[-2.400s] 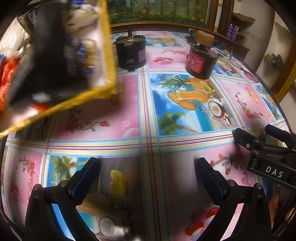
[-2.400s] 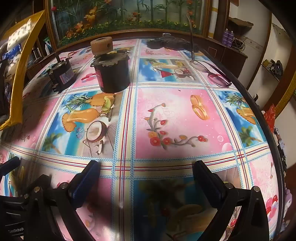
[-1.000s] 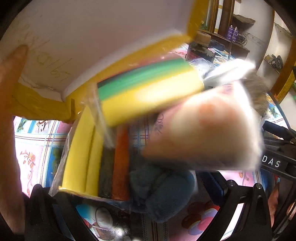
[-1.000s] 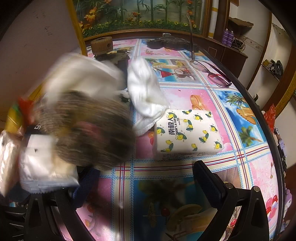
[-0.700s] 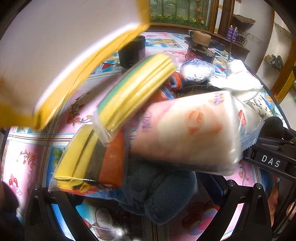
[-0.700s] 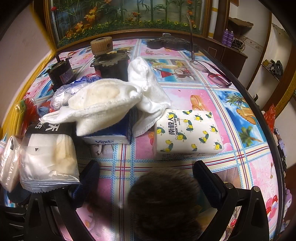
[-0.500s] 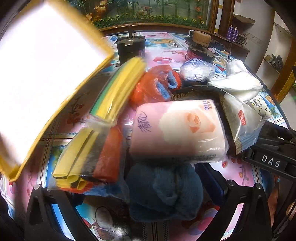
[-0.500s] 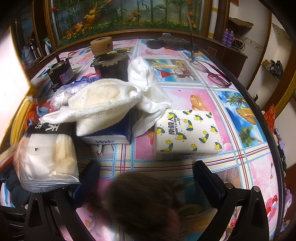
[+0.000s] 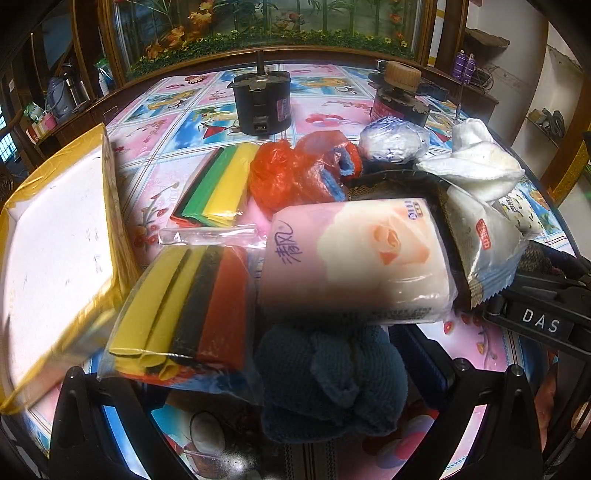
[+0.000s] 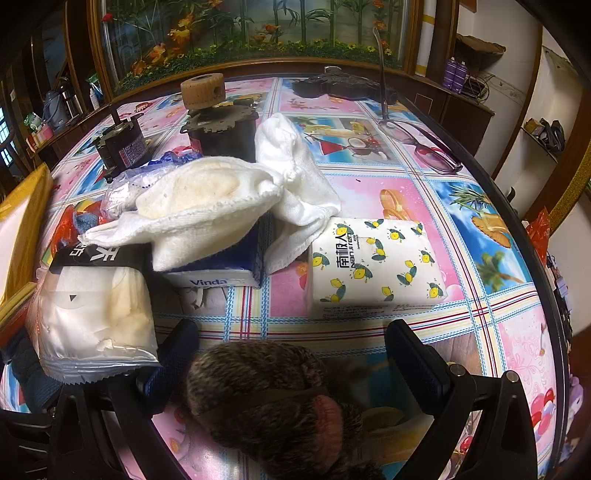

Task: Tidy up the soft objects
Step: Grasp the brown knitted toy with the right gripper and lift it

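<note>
Soft goods lie heaped: pink plastic-wrapped tissue pack (image 9: 354,258) looks light, squashy, slick, best pinched across its short sides, both left gripper (image 9: 258,373) and right gripper (image 10: 291,354) gaping, empty.

Two black motors (image 9: 263,104) (image 10: 221,127), eyeglasses (image 10: 424,144), aquarium (image 10: 251,27), patterned tablecloth (image 10: 480,229)

soft goods (image 9: 354,258) newly dumped onto tablecloth (image 10: 461,206)
</note>
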`<state>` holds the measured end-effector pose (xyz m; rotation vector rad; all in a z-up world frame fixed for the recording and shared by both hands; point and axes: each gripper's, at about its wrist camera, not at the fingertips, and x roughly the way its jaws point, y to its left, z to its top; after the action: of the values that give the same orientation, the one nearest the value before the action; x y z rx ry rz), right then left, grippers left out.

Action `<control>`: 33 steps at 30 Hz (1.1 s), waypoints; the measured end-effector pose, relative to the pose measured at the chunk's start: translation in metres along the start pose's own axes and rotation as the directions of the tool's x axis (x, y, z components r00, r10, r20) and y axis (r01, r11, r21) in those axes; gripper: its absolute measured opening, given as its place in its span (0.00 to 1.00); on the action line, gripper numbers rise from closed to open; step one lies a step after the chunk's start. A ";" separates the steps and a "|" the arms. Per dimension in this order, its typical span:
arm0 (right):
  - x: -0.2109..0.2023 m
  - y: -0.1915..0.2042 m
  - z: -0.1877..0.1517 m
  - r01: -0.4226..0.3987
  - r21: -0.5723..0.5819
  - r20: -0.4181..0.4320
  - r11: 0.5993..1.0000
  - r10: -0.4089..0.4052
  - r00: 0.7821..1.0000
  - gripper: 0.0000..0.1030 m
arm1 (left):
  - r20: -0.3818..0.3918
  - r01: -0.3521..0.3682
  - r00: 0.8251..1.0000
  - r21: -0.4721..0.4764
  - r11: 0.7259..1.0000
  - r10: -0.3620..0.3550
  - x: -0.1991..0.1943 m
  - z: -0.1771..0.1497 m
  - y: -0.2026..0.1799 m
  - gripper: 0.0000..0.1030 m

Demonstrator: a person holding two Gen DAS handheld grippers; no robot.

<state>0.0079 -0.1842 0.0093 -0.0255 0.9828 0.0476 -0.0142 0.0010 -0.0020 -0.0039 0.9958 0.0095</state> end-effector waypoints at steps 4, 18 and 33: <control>0.000 0.000 0.000 0.000 0.000 0.000 1.000 0.000 1.000 0.99 | 0.001 -0.004 1.000 -0.003 1.000 0.004 0.000 0.000 0.000 1.00; -0.001 0.001 0.000 0.000 0.000 0.000 1.000 0.000 1.000 0.99 | 0.000 -0.004 1.000 -0.007 1.000 0.004 0.004 -0.002 -0.007 1.00; -0.041 -0.017 -0.030 -0.237 -0.153 -0.052 0.959 0.232 0.971 0.98 | -0.013 0.024 1.000 0.042 0.999 -0.023 0.002 0.000 -0.006 1.00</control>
<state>-0.0384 -0.2040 0.0270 -0.0559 1.0101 0.3450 -0.0134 -0.0048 -0.0039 0.0224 1.0085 -0.0331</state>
